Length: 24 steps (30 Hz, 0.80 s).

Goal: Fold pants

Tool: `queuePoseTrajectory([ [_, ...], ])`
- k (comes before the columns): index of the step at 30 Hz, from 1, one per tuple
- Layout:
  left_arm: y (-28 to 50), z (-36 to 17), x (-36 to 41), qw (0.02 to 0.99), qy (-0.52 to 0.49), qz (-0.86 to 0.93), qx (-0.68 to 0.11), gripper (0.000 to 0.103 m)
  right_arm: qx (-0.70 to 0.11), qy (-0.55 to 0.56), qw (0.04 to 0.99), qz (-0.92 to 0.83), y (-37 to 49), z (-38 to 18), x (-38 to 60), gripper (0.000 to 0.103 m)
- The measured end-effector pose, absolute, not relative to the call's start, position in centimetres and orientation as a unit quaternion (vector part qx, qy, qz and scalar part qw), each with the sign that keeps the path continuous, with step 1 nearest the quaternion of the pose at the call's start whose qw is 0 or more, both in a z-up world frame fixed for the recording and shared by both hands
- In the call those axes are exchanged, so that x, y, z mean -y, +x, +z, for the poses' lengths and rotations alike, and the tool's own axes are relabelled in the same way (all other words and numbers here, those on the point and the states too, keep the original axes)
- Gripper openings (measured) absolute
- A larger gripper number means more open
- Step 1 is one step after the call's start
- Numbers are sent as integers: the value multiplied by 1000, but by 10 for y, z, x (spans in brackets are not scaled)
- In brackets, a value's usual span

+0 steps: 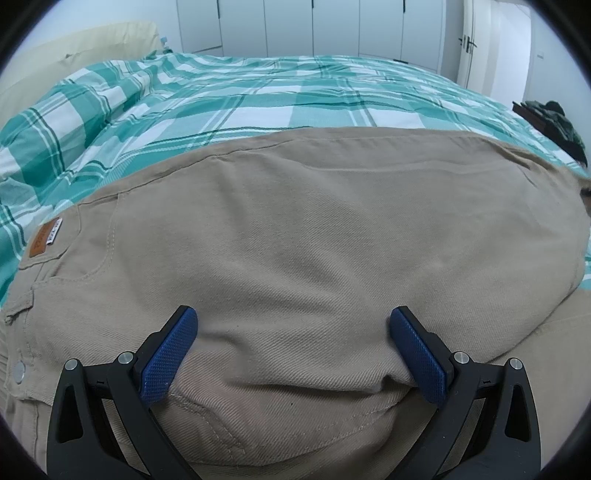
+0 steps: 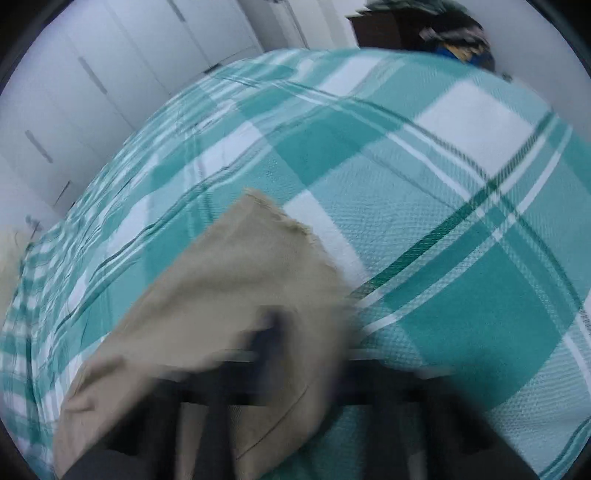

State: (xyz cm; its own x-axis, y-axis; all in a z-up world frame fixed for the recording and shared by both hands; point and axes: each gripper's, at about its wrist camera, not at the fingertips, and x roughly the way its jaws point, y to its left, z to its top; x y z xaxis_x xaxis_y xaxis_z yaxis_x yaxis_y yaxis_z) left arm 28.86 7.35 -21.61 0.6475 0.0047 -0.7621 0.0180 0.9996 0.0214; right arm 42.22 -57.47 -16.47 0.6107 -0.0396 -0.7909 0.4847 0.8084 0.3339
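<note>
— White wardrobe doors [image 1: 314,26] line the far wall, and a bed with a teal checked cover [image 1: 229,99] fills most of both views. Where are the pants?

— One pair of tan pants [image 1: 314,229] lies on the cover, across the middle of the left wrist view, with the waistband and its brown label [image 1: 40,242] at the left edge. In the right wrist view a leg end with a frayed hem [image 2: 280,216] runs from lower left toward the centre.

— How far along is the fold?

— Early, I judge. They look laid out leg on leg, and the lengthwise folds are not yet done.

— And the tools?

— Two. The left tool [image 1: 293,347] is spread wide over the fabric, pinching nothing. The right tool [image 2: 273,347] is blurred; its jaws are pressed together, apparently on the leg end.

— Anything else?

— One dark heap of clothes [image 1: 557,118] at the far right.
</note>
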Motion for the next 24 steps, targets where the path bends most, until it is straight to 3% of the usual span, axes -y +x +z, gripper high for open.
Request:
queuePoseTrajectory([
  [5, 289, -216, -74, 907, 15, -3, -422, 102, -377, 167, 911, 15, 376, -95, 509, 5],
  [9, 290, -216, -73, 905, 17, -2, -425, 102, -355, 22, 917, 180, 268, -41, 424, 5],
  [14, 293, -215, -72, 900, 23, 0, -436, 102, -390, -50, 900, 189, 137, -53, 416, 6],
  [15, 294, -214, -72, 897, 25, 1, -442, 102, -406, -50, 902, 138, 129, -67, 435, 11],
  [18, 298, -209, -72, 885, 26, 4, -466, 102, -489, -80, 866, -71, 132, -114, 492, 81],
  [20, 295, -199, -74, 869, 17, 9, -494, 102, -523, -71, 830, -181, 129, -134, 531, 80],
  [24, 258, -175, -78, 868, -9, -30, -496, 102, -466, 16, 854, -231, 100, -110, 543, 80],
])
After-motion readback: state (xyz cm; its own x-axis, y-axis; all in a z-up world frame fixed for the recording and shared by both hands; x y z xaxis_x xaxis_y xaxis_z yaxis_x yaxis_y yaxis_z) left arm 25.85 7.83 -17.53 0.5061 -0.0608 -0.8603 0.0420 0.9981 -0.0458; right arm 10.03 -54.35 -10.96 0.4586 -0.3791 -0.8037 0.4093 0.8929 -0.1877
